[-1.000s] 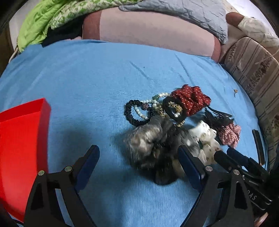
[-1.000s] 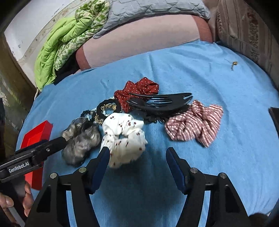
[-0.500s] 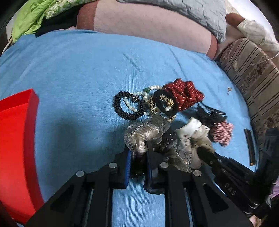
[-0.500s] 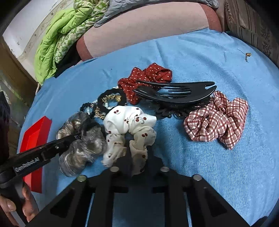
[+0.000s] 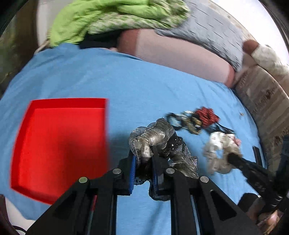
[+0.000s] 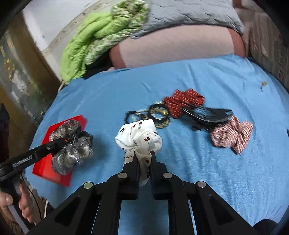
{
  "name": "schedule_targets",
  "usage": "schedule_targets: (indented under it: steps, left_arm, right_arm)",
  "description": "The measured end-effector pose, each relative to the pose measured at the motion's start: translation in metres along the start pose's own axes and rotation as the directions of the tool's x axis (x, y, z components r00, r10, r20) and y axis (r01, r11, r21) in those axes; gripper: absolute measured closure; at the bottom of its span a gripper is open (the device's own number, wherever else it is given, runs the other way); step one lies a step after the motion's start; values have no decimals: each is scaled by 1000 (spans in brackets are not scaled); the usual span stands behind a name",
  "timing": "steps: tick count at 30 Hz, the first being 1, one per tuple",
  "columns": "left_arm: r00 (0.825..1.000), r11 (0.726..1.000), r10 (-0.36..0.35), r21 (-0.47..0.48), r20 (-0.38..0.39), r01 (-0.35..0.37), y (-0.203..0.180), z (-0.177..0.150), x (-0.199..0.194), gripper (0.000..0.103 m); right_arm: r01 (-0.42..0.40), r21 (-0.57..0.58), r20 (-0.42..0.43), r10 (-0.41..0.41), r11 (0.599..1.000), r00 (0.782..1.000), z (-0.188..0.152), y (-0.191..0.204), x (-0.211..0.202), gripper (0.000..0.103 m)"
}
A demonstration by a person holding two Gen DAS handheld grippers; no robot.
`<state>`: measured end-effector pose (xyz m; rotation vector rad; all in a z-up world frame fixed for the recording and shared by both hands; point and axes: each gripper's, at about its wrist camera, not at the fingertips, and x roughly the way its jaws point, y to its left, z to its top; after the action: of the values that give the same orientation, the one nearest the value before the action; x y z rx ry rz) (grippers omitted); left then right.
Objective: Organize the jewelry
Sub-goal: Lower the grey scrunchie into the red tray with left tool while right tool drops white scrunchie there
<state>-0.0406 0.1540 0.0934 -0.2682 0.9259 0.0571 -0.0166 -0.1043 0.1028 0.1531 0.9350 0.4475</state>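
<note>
My left gripper [image 5: 143, 159] is shut on a silver-grey scrunchie [image 5: 153, 137] and holds it above the blue sheet, just right of the red tray [image 5: 59, 141]. In the right wrist view the silver-grey scrunchie [image 6: 72, 153] hangs over the red tray [image 6: 52, 173]. My right gripper [image 6: 144, 155] is shut on a white cherry-print scrunchie [image 6: 139, 133], lifted off the sheet. It also shows in the left wrist view [image 5: 220, 150]. On the sheet lie a red dotted scrunchie [image 6: 184, 103], a black hair claw [image 6: 207, 115], a red-checked scrunchie [image 6: 233, 133] and black and beaded bands [image 6: 159, 115].
The blue sheet [image 6: 198, 180] covers a bed. A pink pillow [image 6: 171, 45], a grey quilt [image 6: 189, 12] and green bedding [image 6: 90, 41] lie at the back. A patterned cushion [image 5: 265, 97] borders the right side. A dark flat object [image 5: 257, 153] lies near the right edge.
Both grippers closed on their scrunchies and lifted them. The left one has carried the silver scrunchie left toward the red tray; the right one has raised the white scrunchie off the pile.
</note>
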Motion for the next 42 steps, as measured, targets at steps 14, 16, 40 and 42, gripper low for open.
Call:
schedule_targets:
  steps: [14,16,40,42]
  left_arm:
    - [981,969,194,-160,25,-187,144,20,-10,87]
    - [975,961,224,-172,12,-218,160,27,-1,87]
    - [975,934,222,-293,23,-206,228,56,22,50]
    - [974,927,224,-314,32,-203,229,54,15,48]
  right_arm:
    - [-164,-209,-159,131,964,978,23,153,63,93]
    - [-170,-224,-175,132,960,976,29,170,79,93]
    - [-175,-169,-267,126,970,955,50,214,194,52]
    - [-179,-168,-260,131,969,957,50,214,189,51]
